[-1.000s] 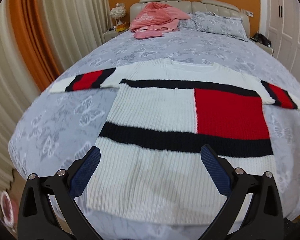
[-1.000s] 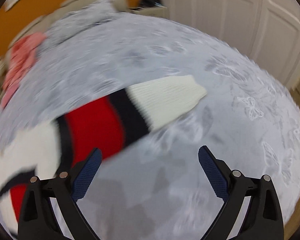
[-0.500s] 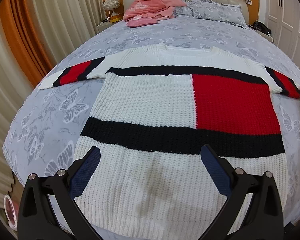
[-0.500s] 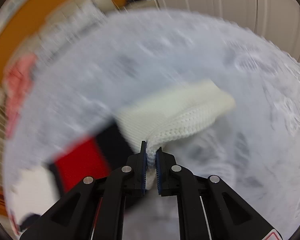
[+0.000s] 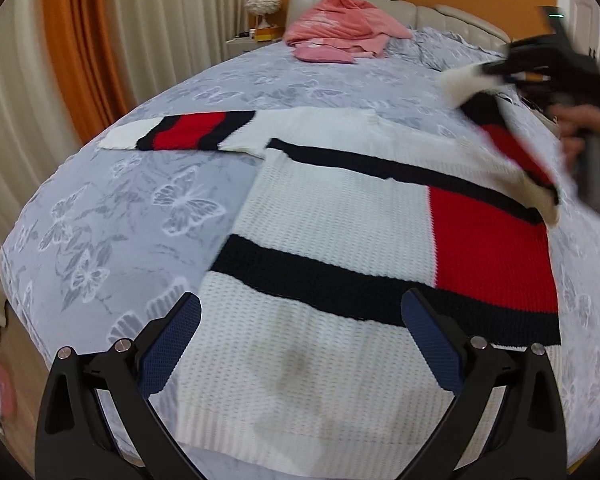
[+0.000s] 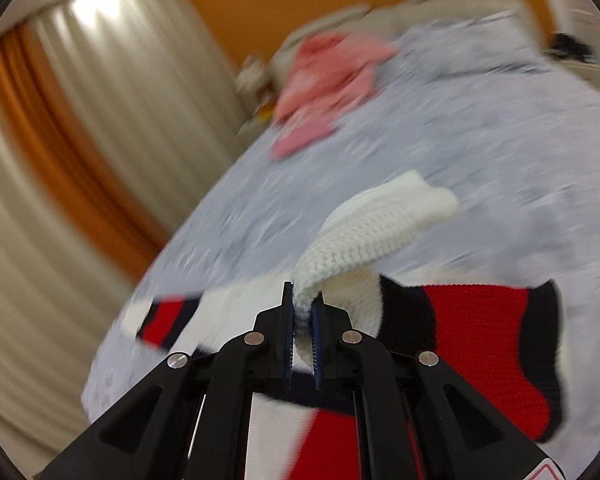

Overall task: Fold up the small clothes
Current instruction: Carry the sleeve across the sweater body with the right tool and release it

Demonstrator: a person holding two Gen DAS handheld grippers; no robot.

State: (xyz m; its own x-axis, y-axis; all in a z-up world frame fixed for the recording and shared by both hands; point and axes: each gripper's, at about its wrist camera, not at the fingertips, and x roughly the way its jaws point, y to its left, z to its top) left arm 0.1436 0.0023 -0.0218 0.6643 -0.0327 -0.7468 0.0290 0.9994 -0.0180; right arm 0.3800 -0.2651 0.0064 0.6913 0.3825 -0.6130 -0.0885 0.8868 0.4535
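Right wrist: right tongs pinch ribbed white cuff | left tongs wide over chunky-knit sweater

We see both grippers as matte black frames: left gripper with silver screws and navy textured pads; right gripper the same, red triangle marking at its base

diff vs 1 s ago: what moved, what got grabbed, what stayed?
The right gripper closed on the white cuff of the sweater's right sleeve, lifted it off the bed and is swinging it in over the sweater body. The left gripper edged closer to the hem, jaws open and empty. The left sleeve and pink clothes are unchanged.
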